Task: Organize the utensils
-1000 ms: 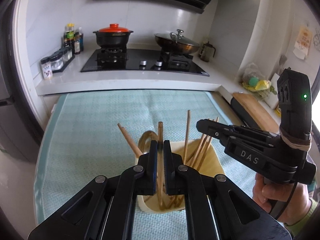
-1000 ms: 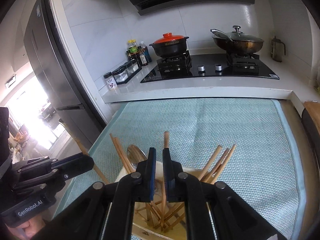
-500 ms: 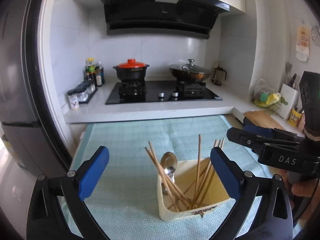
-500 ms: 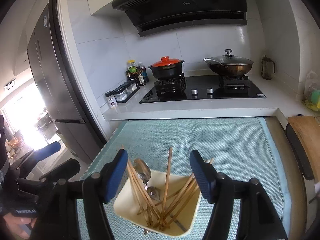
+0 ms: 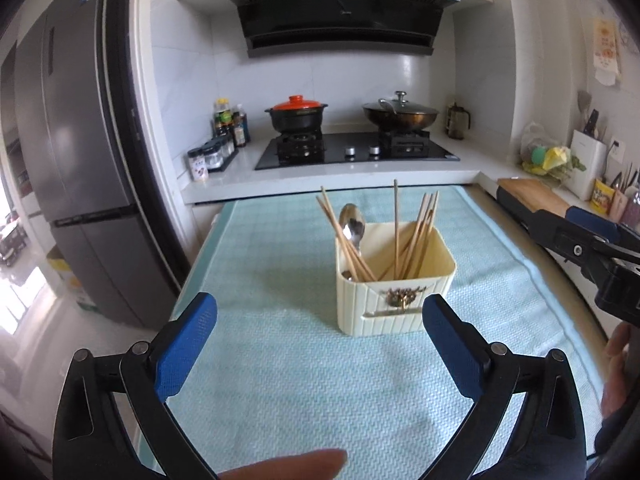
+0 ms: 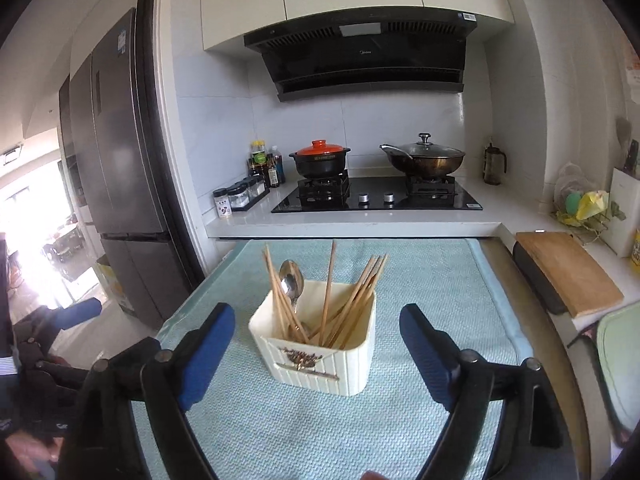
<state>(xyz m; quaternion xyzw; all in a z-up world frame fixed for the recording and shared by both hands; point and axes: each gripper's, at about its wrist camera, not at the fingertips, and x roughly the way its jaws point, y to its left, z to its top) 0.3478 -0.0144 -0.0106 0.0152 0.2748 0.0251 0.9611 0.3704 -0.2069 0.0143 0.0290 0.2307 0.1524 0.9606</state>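
A cream utensil holder (image 5: 394, 300) stands on the light green mat (image 5: 280, 380). It holds several wooden chopsticks (image 5: 418, 228) and a metal spoon (image 5: 352, 226). My left gripper (image 5: 320, 344) is open and empty, pulled back in front of the holder. In the right wrist view the holder (image 6: 320, 348), chopsticks (image 6: 352, 300) and spoon (image 6: 292, 280) stand just ahead of my right gripper (image 6: 316, 348), which is open and empty. The right gripper also shows at the right edge of the left wrist view (image 5: 580, 240).
Behind the mat is a counter with a black hob (image 5: 352, 152), a red-lidded pot (image 5: 296, 114) and a wok (image 5: 400, 114). Spice jars (image 5: 208, 158) stand left. A wooden cutting board (image 6: 568, 272) lies right. A fridge (image 5: 72, 160) stands left.
Both grippers were shut on chopsticks over the holder. They opened, released them into the holder, and drew back and up from it.
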